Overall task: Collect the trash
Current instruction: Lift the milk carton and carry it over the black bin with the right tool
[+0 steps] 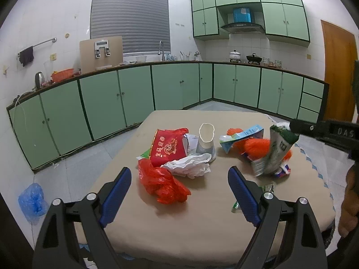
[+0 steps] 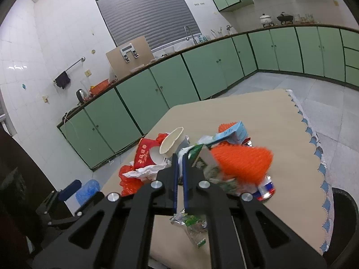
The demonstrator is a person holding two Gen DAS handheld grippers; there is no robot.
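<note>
While tipped, paper cup [image 1: 206, 139] looks empty; trash surrounds it.

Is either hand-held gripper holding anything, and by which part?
The right hand-held gripper pinches a green wrapper by its top edge. The left hand-held gripper holds nothing.

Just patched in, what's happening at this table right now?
A person with a gripper in each hand is clearing trash off the table. The right gripper is shut on a green and white wrapper, holding it above the pile. The left gripper is open and holds nothing, aimed toward a red plastic bag. A paper cup, a red box and white crumpled paper remain on the table.
</note>
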